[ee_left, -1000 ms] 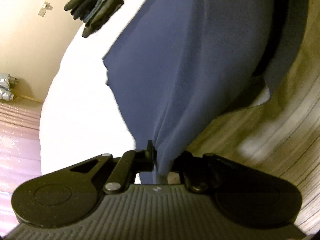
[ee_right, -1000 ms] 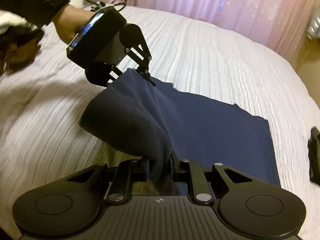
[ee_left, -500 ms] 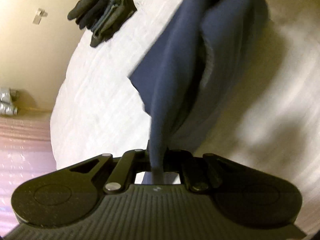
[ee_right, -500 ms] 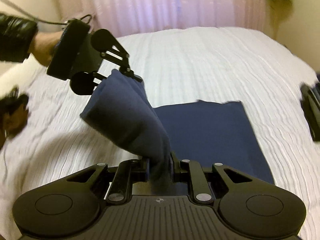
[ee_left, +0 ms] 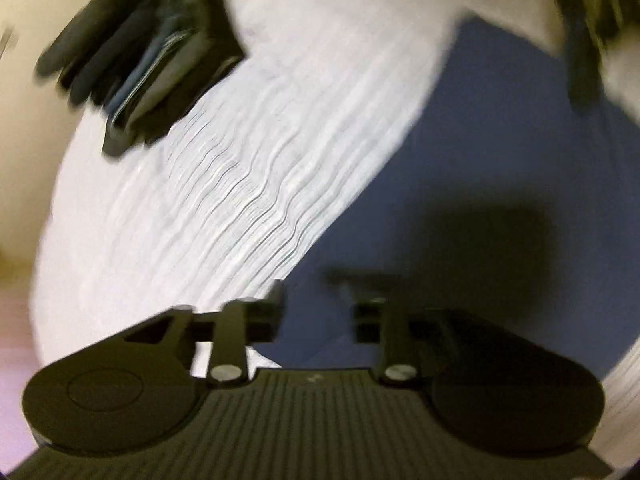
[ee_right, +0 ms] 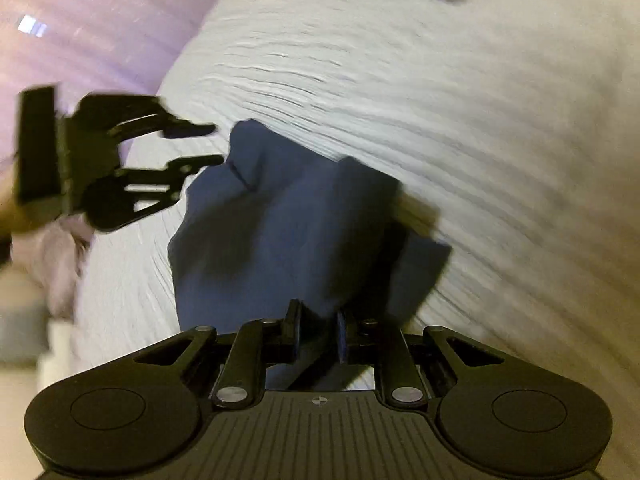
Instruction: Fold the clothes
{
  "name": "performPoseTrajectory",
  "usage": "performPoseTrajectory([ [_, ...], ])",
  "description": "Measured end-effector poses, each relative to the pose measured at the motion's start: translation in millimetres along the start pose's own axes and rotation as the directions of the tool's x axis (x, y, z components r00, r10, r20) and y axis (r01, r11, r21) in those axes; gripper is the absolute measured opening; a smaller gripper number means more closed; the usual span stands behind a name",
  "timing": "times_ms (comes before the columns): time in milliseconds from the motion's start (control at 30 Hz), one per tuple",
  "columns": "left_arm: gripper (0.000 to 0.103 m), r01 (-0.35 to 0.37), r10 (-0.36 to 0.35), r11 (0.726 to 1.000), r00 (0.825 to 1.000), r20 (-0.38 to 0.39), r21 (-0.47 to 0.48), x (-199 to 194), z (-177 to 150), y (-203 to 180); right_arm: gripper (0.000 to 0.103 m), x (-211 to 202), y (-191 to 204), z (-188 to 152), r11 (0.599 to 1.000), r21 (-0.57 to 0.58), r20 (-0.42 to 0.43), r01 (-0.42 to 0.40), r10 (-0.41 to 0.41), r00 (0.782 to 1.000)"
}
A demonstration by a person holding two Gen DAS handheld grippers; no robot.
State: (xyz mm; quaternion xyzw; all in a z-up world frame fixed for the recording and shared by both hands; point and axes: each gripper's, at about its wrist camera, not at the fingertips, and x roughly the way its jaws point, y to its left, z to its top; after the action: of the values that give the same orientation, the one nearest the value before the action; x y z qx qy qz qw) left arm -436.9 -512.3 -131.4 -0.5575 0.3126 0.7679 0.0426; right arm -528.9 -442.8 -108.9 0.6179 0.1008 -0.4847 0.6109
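A: What takes up the most room?
B: The white ribbed bedspread (ee_right: 460, 128), with the navy cloth (ee_right: 288, 232) lying on it.
A: And the dark pile?
B: Folded dark clothes (ee_left: 148, 56) sit further off on the bedspread.
A: The grippers?
B: The right gripper (ee_right: 317, 332) pinches a navy fold. The left gripper (ee_left: 316, 312) is spread, holding nothing, just beside the cloth's edge.

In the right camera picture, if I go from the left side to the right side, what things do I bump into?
Pink curtain → the other tool, the left one, open → navy blue cloth, which the right tool holds → white ribbed bedspread.
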Motion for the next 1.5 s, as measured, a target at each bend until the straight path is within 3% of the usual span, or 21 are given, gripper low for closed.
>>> performPoseTrajectory([
  [67, 0.035, 0.023, -0.025, 0.991, 1.000, -0.014, -0.132, -3, -13, 10, 0.016, -2, -8, 1, 0.998, 0.048, -0.003, -0.031, 0.032, 0.999],
  [133, 0.035, 0.038, -0.048, 0.963, 0.998, -0.030, -0.266, -6, -27, 20, 0.016, -4, -10, 3, 0.996, 0.073, -0.001, -0.046, 0.046, 0.999],
  [233, 0.039, 0.039, -0.071, 0.878, 0.996, -0.050, -0.477, -22, -67, 16, 0.018, -9, -12, 4, 0.990, 0.125, 0.014, -0.060, 0.059, 0.998],
  [267, 0.039, 0.039, -0.082, 0.841, 0.995, -0.056, -0.540, -27, -80, 11, 0.023, -10, -12, 4, 0.988, 0.139, 0.020, -0.067, 0.065, 0.998],
  [300, 0.039, 0.042, -0.094, 0.808, 0.994, -0.059, -0.588, -29, -89, 7, 0.037, -9, -12, 3, 0.986, 0.151, 0.027, -0.072, 0.069, 0.997],
  [333, 0.039, 0.043, -0.105, 0.775, 0.993, -0.061, -0.631, -32, -98, 2, 0.050, -9, -11, 2, 0.983, 0.163, 0.033, -0.079, 0.074, 0.997],
  [500, 0.039, 0.052, -0.131, 0.697, 0.990, -0.055, -0.716, -37, -112, -31, 0.052, 1, -6, -7, 0.977, 0.198, 0.055, -0.074, 0.064, 0.996],
  [533, 0.039, 0.054, -0.131, 0.696, 0.990, -0.053, -0.716, -39, -112, -38, 0.050, 2, -6, -8, 0.975, 0.212, 0.058, -0.069, 0.058, 0.997],
  [567, 0.039, 0.054, -0.131, 0.698, 0.990, -0.053, -0.714, -41, -112, -41, 0.036, 4, -5, -9, 0.974, 0.221, 0.048, -0.050, 0.041, 0.998],
  [600, 0.039, 0.052, -0.128, 0.702, 0.990, -0.054, -0.711, -41, -111, -42, 0.013, 6, -5, -10, 0.973, 0.230, 0.038, -0.032, 0.024, 0.999],
  [733, 0.039, 0.053, -0.125, 0.707, 0.991, -0.052, -0.705, -40, -109, -38, 0.013, 5, -7, -25, 0.959, 0.285, 0.044, -0.007, -0.006, 0.999],
  [867, 0.039, 0.061, -0.123, 0.737, 0.991, -0.046, -0.673, -46, -104, -39, 0.009, 3, -15, -28, 0.933, 0.359, 0.054, -0.029, 0.011, 0.999],
  [967, 0.042, 0.074, -0.122, 0.760, 0.992, -0.031, -0.645, -50, -98, -42, 0.009, -11, -7, -33, 0.949, 0.313, 0.048, -0.048, 0.034, 0.998],
  [1033, 0.042, 0.082, -0.130, 0.759, 0.991, -0.027, -0.646, -47, -97, -45, 0.009, -7, -22, -40, 0.930, 0.366, 0.035, -0.036, 0.024, 0.999],
  [1200, 0.043, 0.073, -0.128, 0.734, 0.991, -0.031, -0.675, -46, -104, -42, 0.010, -5, -30, -34, 0.934, 0.353, 0.028, -0.063, 0.057, 0.998],
  [1267, 0.043, 0.059, -0.111, 0.725, 0.993, -0.032, -0.686, -51, -111, -39, 0.027, -11, -24, -32, 0.946, 0.318, 0.033, -0.057, 0.049, 0.998],
  [1333, 0.043, 0.038, -0.094, 0.710, 0.995, -0.042, -0.704, -53, -121, -33, 0.065, -20, -18, -36, 0.956, 0.290, 0.036, -0.034, 0.025, 0.999],
  [1500, 0.043, 0.027, -0.093, 0.625, 0.995, -0.039, -0.780, -52, -148, -14, 0.067, -11, -1, -59, 0.959, 0.277, -0.041, -0.058, 0.073, 0.997],
])
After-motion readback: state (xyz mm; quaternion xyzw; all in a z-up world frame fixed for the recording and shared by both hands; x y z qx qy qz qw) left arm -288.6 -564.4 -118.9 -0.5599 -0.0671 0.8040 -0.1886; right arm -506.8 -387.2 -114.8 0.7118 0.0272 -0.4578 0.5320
